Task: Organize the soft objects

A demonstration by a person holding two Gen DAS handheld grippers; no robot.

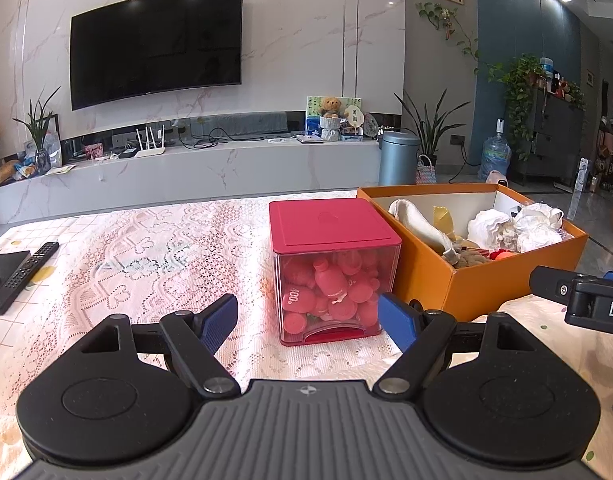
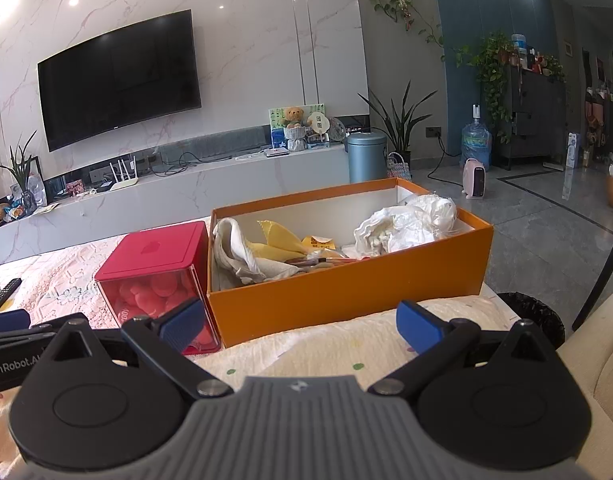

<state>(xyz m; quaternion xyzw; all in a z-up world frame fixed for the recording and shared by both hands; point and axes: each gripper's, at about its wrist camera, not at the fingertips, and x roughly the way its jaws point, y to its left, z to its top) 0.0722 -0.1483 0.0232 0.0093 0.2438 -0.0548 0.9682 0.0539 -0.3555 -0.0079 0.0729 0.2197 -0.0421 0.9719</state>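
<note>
An orange box [image 1: 458, 284] [image 2: 346, 292] stands on the lace-covered table and holds soft items: a cream cloth [image 2: 242, 256], a yellow cloth [image 2: 280, 240], crumpled white material [image 2: 402, 222] [image 1: 518, 228] and a brown piece [image 1: 470, 259]. Left of it stands a clear cube with a red lid [image 1: 330, 224] [image 2: 154, 256], full of small red soft objects [image 1: 330, 292]. My left gripper [image 1: 310, 324] is open and empty, just in front of the cube. My right gripper [image 2: 302, 324] is open and empty, in front of the orange box.
A remote control [image 1: 24, 274] and a dark device [image 1: 0, 264] lie at the table's left edge. A black bin [image 2: 534, 316] sits off the table's right corner. A TV wall and low cabinet stand beyond the table.
</note>
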